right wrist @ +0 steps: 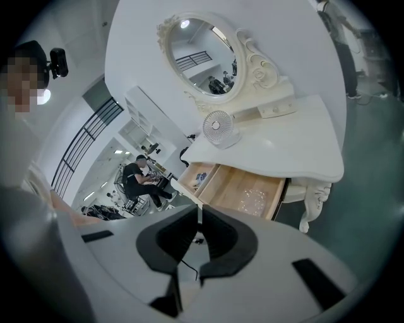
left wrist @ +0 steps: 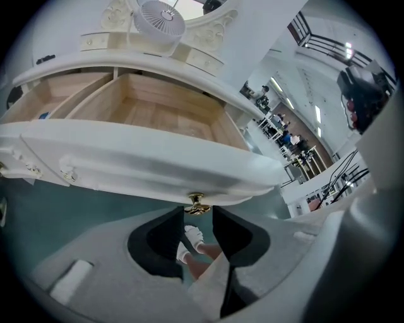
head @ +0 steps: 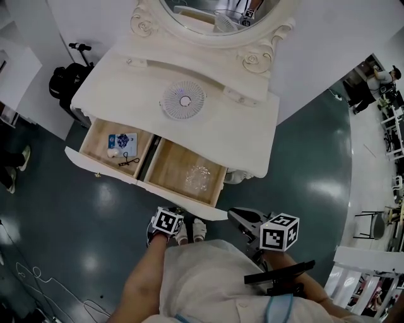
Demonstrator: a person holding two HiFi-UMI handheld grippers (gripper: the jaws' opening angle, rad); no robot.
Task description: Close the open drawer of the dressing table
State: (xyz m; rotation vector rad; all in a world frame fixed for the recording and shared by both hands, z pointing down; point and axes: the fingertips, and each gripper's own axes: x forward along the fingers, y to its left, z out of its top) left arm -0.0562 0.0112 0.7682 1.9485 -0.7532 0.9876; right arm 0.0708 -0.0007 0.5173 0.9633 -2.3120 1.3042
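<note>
I should push the drawer (left wrist: 151, 167) squarely at its knob (left wrist: 197, 203) with the left gripper (left wrist: 197, 216), jaws slightly apart and empty; the right gripper (right wrist: 197, 228) jaws are nearly together, empty.

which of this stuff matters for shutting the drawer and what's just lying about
For the job: open drawer, its gold knob, left gripper, open at the knob.
Lying about: fan, mirror, blue packet, black bag.

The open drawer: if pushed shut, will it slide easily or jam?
Probably slides easily: the drawer looks like light wood and holds little. It is wide, so pushing only at the gold knob near one end might skew it. The blue packet inside could shift if shut hard.
</note>
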